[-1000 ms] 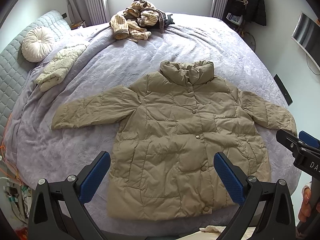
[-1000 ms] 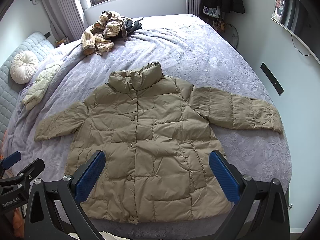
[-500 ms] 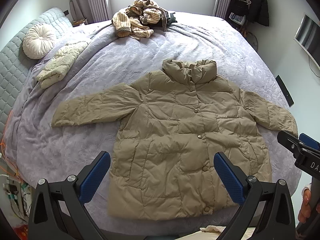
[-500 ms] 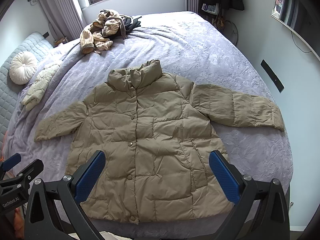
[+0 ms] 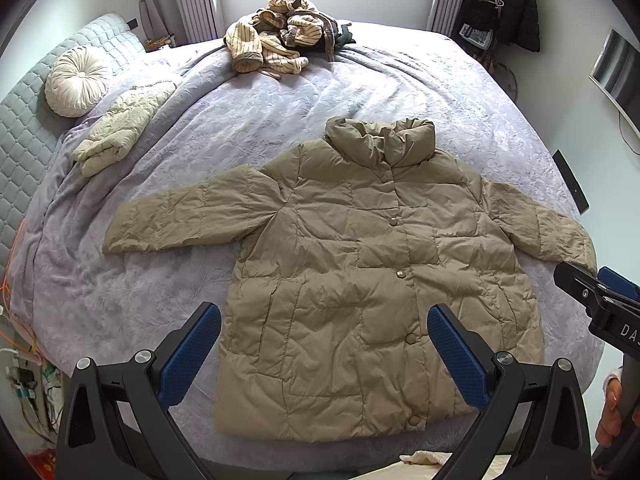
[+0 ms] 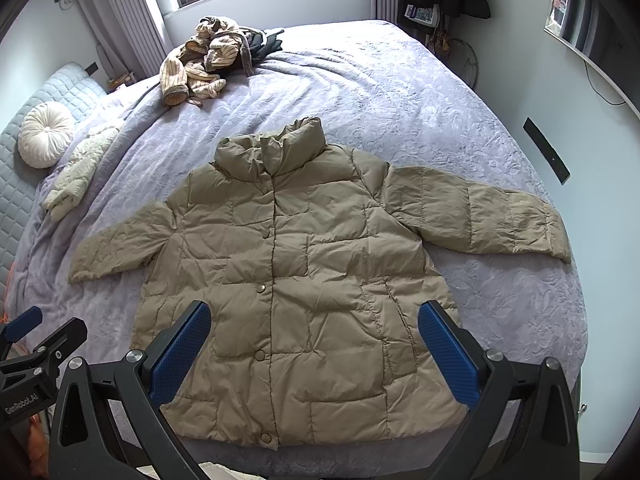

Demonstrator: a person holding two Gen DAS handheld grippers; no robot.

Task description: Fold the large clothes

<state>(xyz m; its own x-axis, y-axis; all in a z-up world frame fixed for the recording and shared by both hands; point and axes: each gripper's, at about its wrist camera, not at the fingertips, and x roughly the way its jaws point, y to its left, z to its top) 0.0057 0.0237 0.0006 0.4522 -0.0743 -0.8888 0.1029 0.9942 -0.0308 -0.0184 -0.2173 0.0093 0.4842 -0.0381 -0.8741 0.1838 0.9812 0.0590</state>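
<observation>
A khaki quilted puffer jacket (image 5: 360,272) (image 6: 296,280) lies flat on the lilac bedspread, front up, buttoned, collar away from me, both sleeves spread out sideways. My left gripper (image 5: 324,354) hovers open above the jacket's hem, nothing between its blue pads. My right gripper (image 6: 314,350) is likewise open above the hem, a little to the right. Each gripper shows at the edge of the other's view: the right one (image 5: 600,300), the left one (image 6: 36,344). A hand (image 5: 610,408) holds the right gripper's handle.
A heap of striped clothes (image 5: 276,44) lies at the far end of the bed (image 5: 420,92). A folded cream garment (image 5: 120,132) and a round cushion (image 5: 76,80) sit at the left by the headboard. Dark coats (image 5: 500,4) hang at the back right.
Both cameras have tilted slightly, so the jacket sits a bit lower in view. The jacket itself has not moved and both grippers stay open.
</observation>
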